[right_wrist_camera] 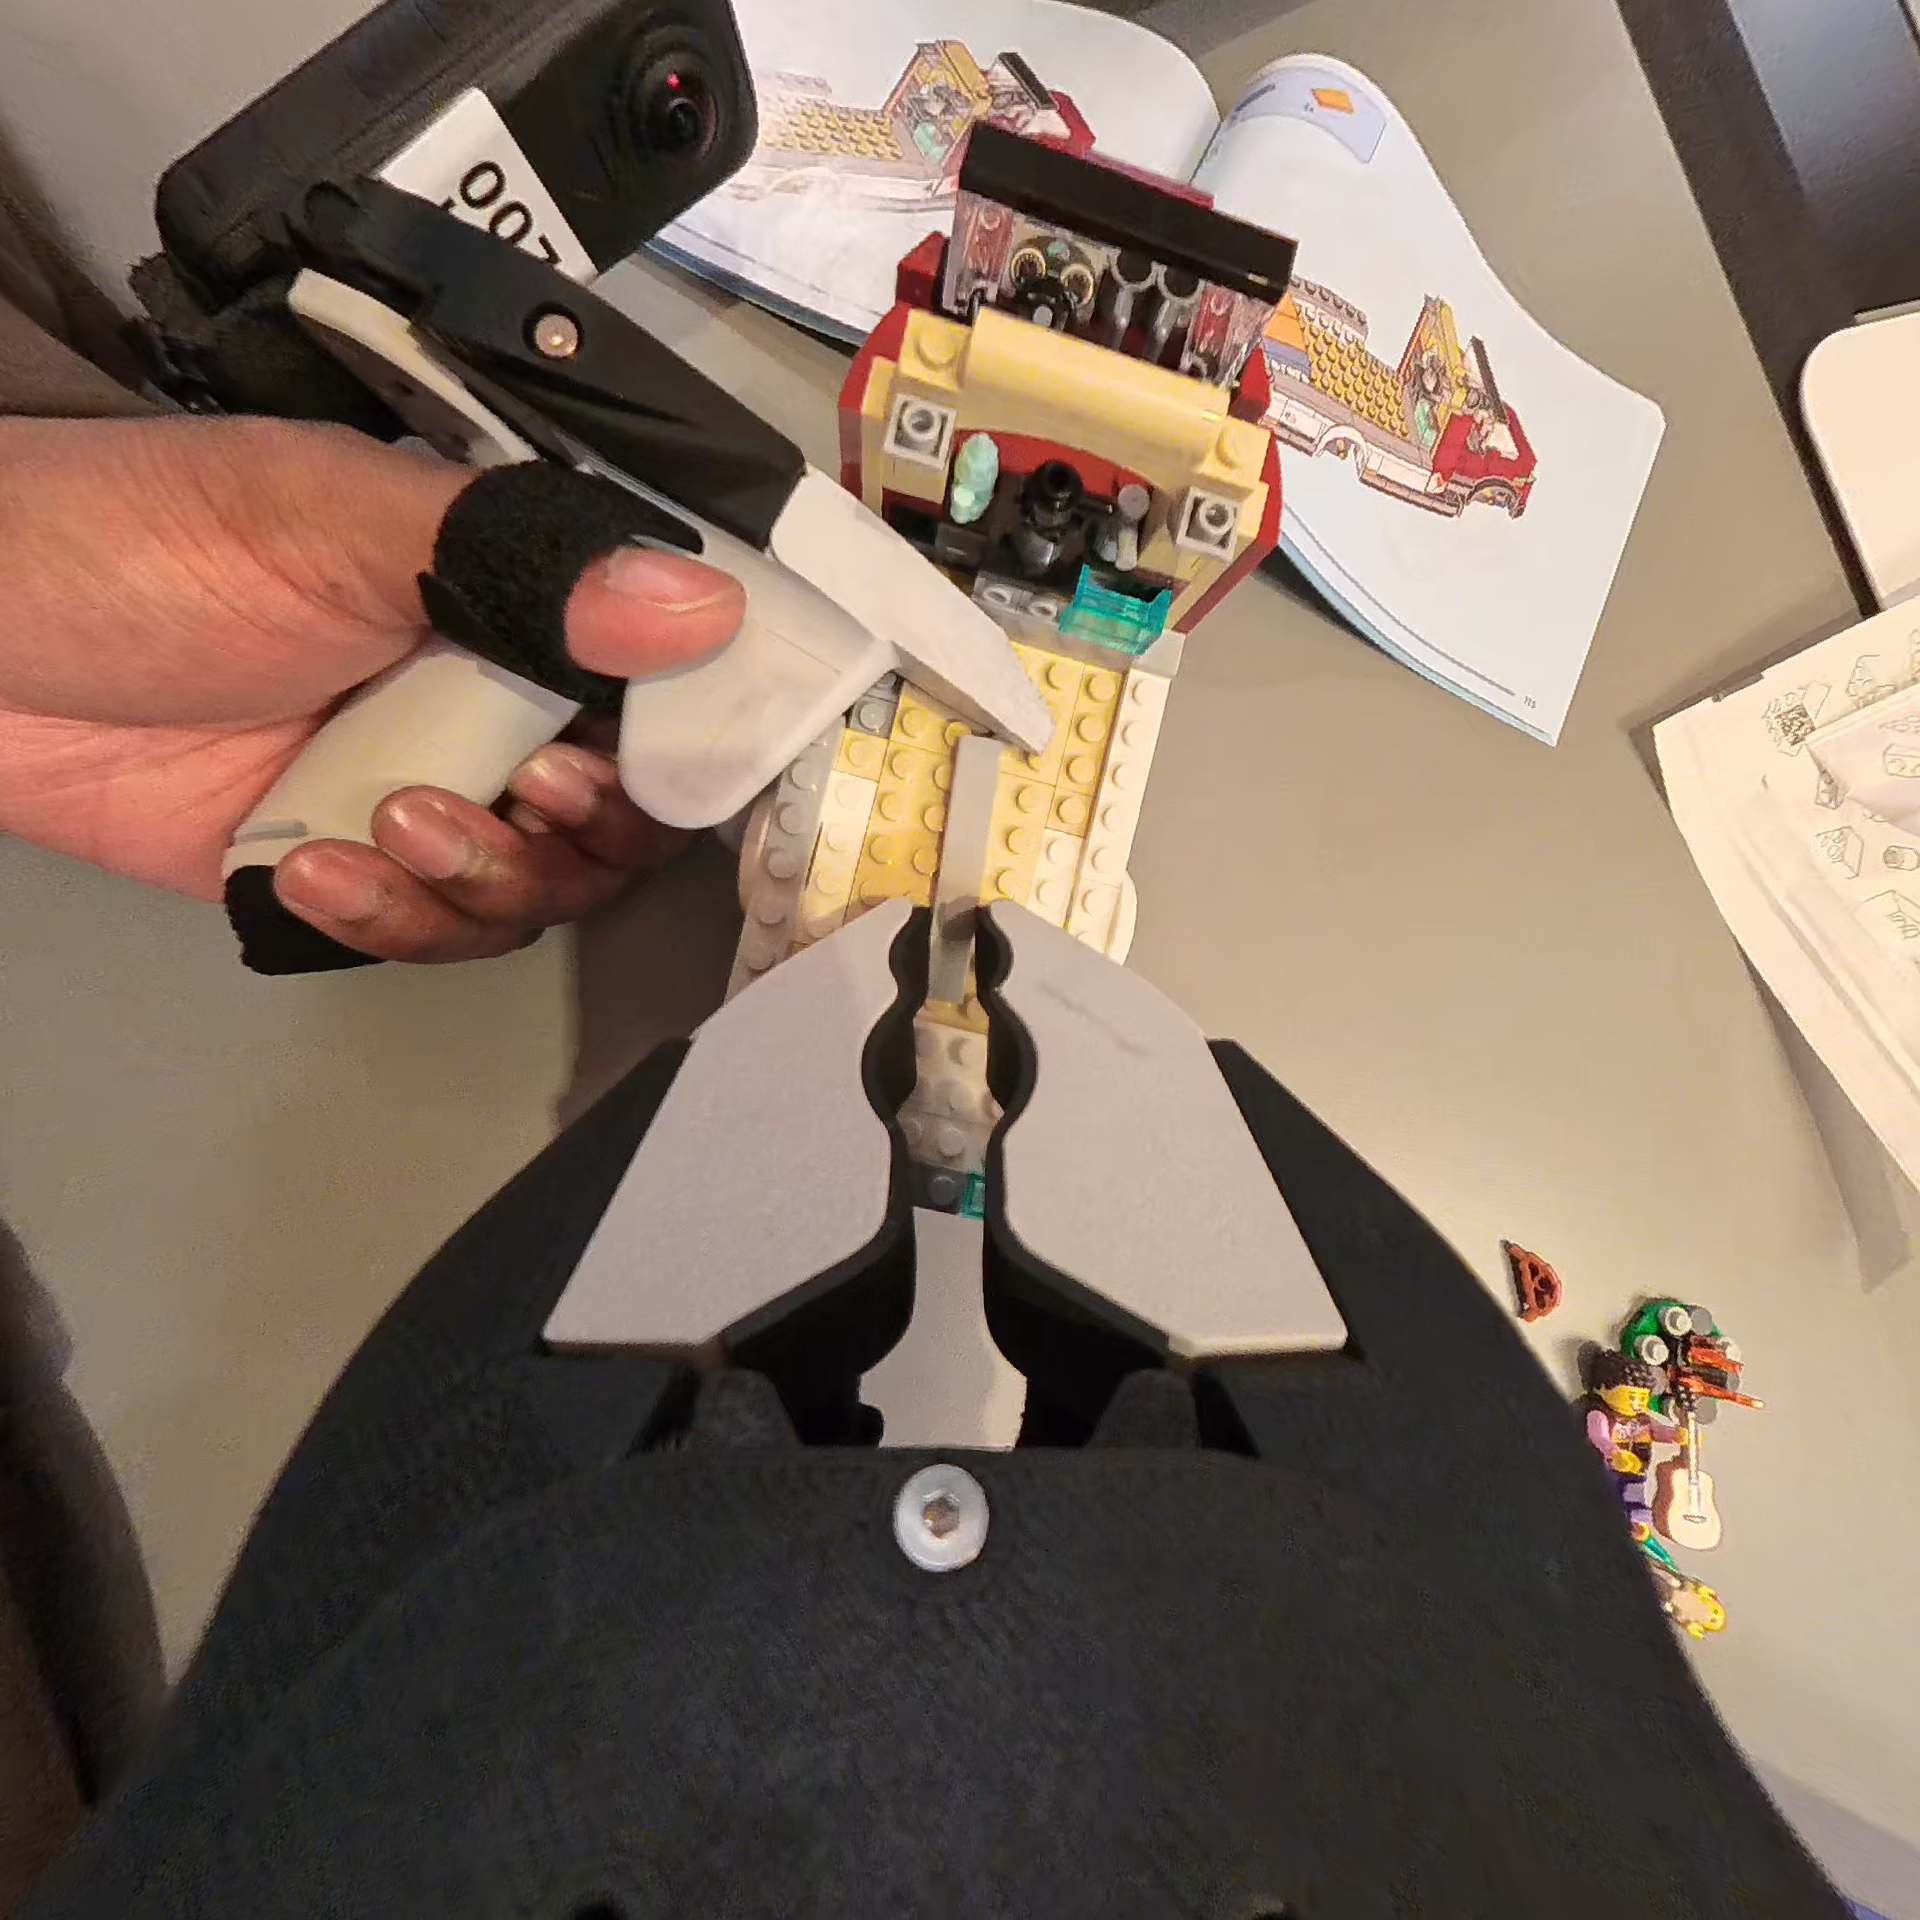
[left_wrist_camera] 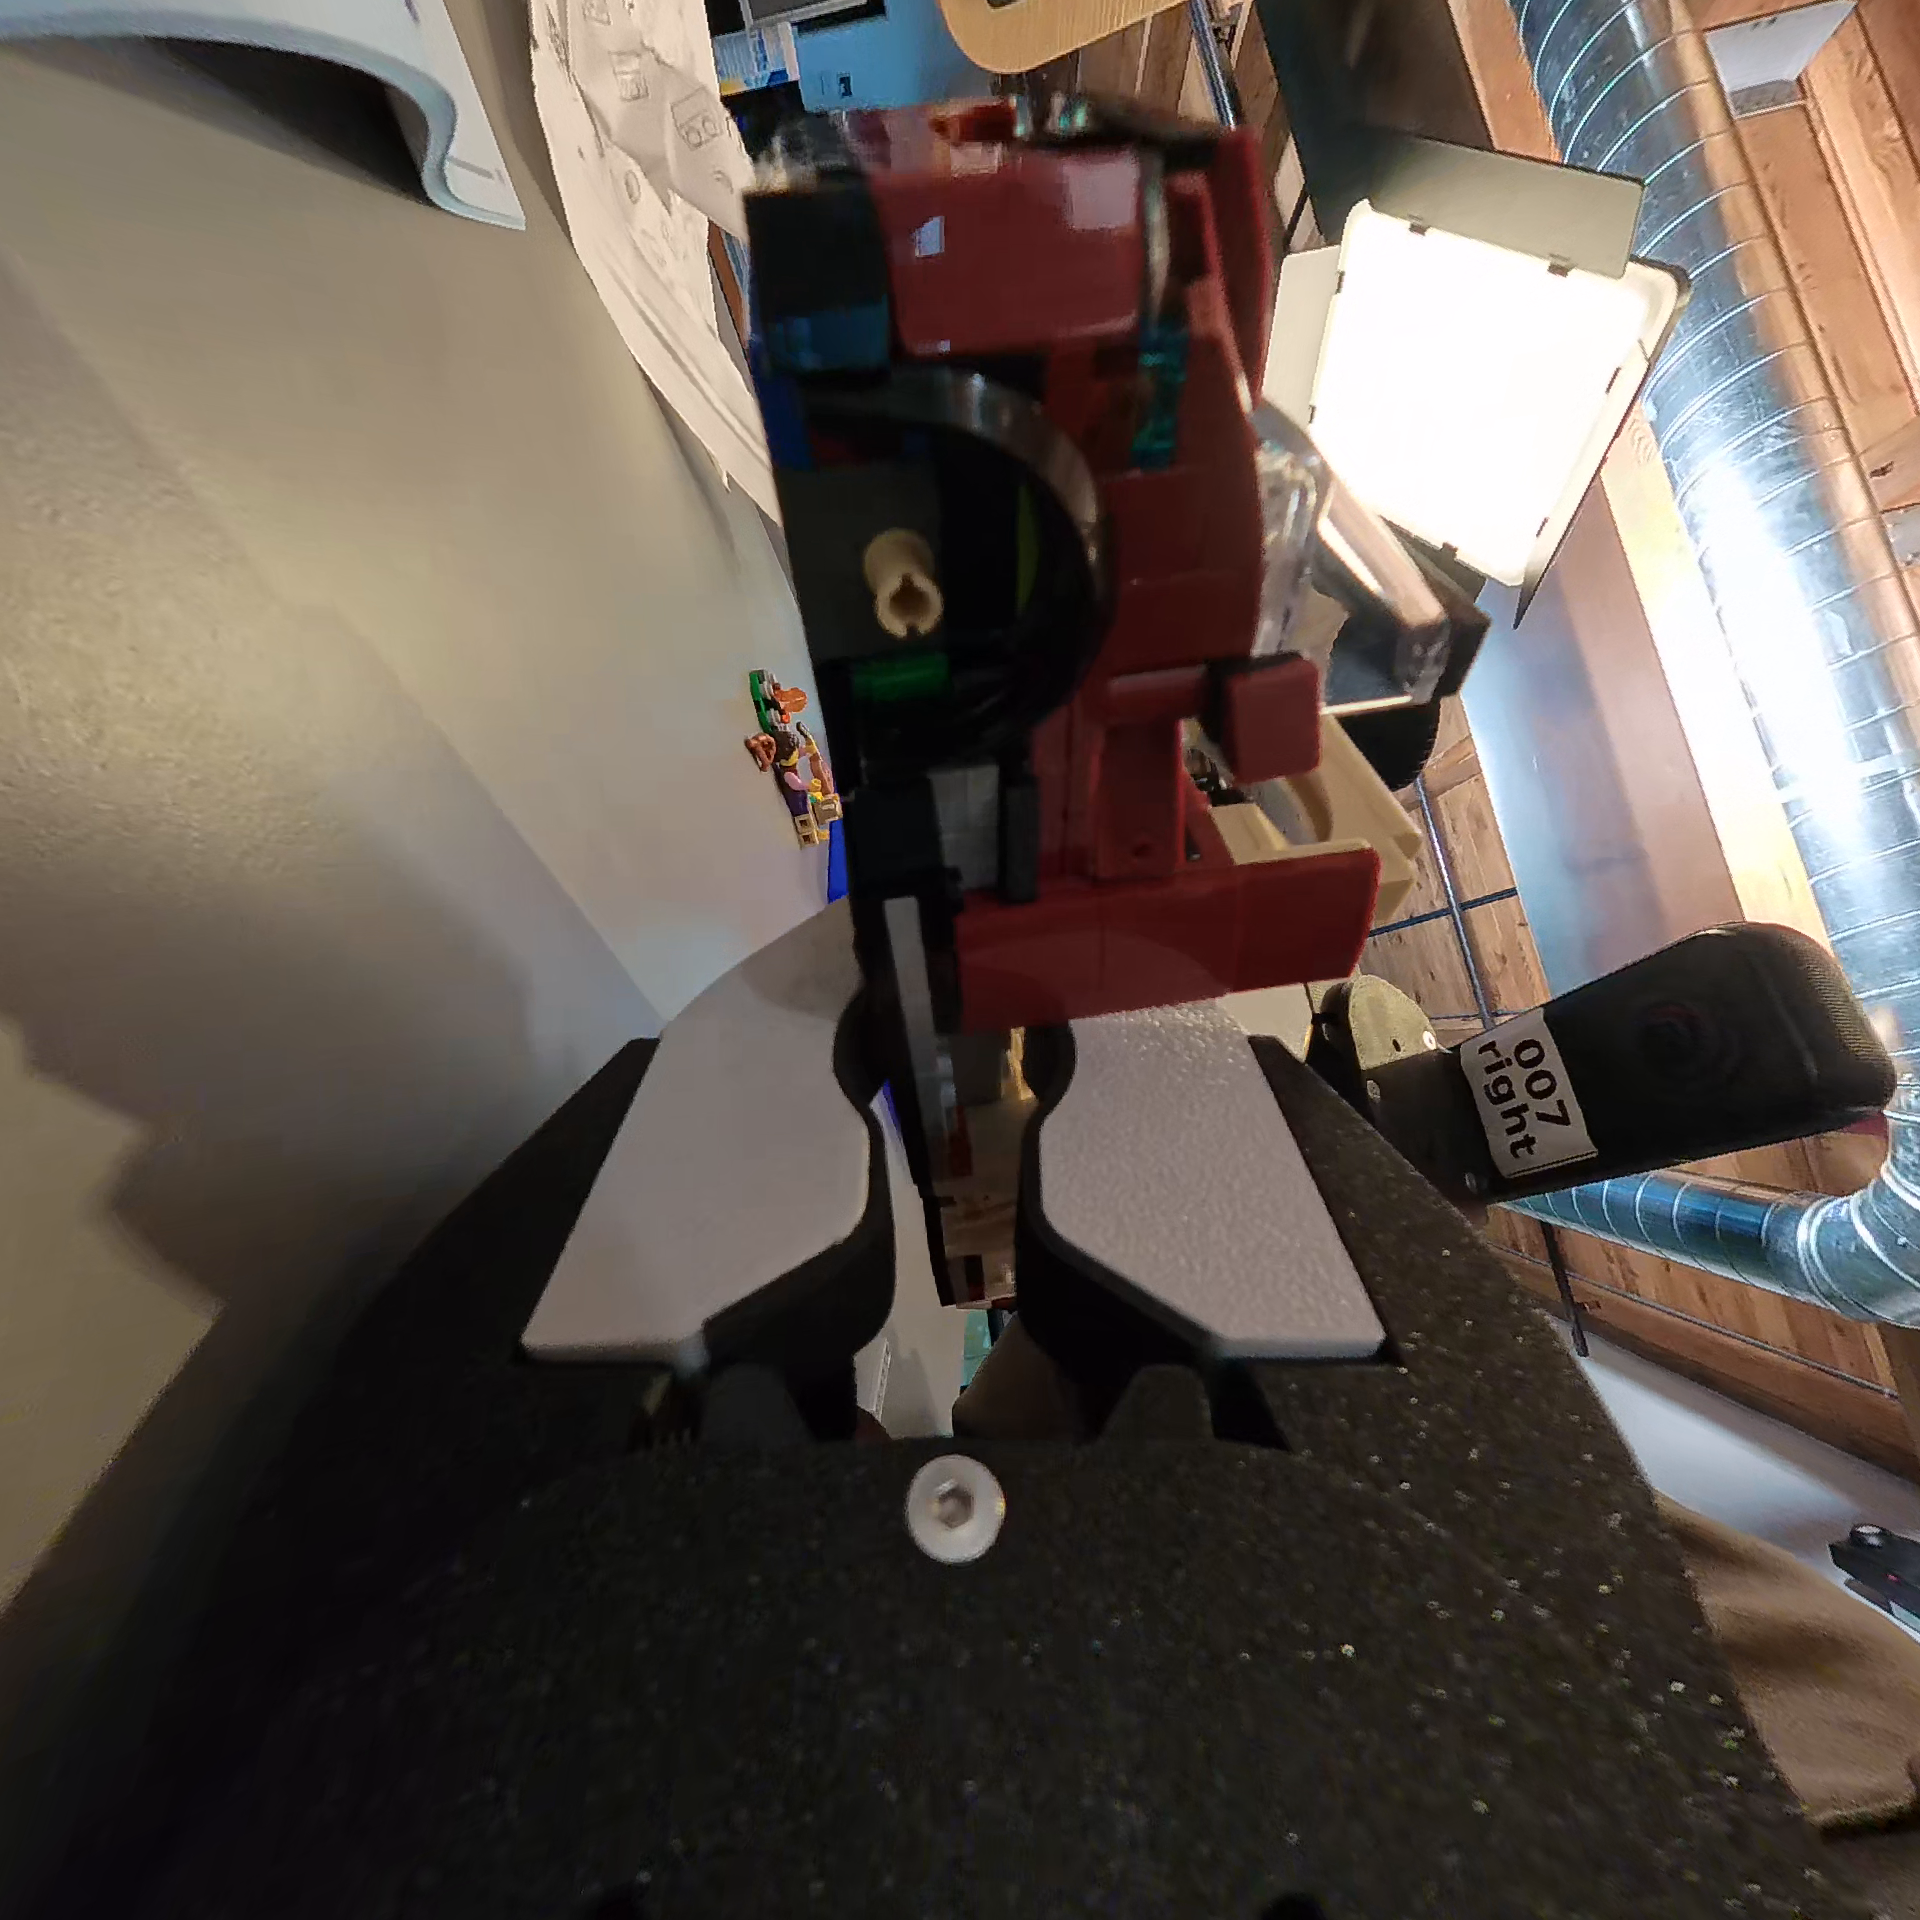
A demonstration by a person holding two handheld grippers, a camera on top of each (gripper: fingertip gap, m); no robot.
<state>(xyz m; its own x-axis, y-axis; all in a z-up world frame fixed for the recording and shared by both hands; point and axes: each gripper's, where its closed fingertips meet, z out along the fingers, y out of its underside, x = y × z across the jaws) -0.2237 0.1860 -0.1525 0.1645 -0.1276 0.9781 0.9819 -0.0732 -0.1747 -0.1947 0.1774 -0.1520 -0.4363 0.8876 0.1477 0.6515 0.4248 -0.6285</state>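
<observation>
Right fingers (right_wrist_camera: 948, 925) pinch a grey strip (right_wrist_camera: 966, 821) over the brick truck (right_wrist_camera: 1039, 623); left fingers (left_wrist_camera: 951, 1049) clamp the truck's edge. White labels mark both grippers.

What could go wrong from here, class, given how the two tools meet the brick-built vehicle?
1. The left tool clamps only a thin edge of the dark red and tan brick-built vehicle, held off the grey table; it might twist or slip.
2. The right tool pinches a narrow grey flat strip lying on the studs; pressing unevenly could pop bricks loose.
3. The small toy figure with a guitar lies close by and could get knocked.
</observation>
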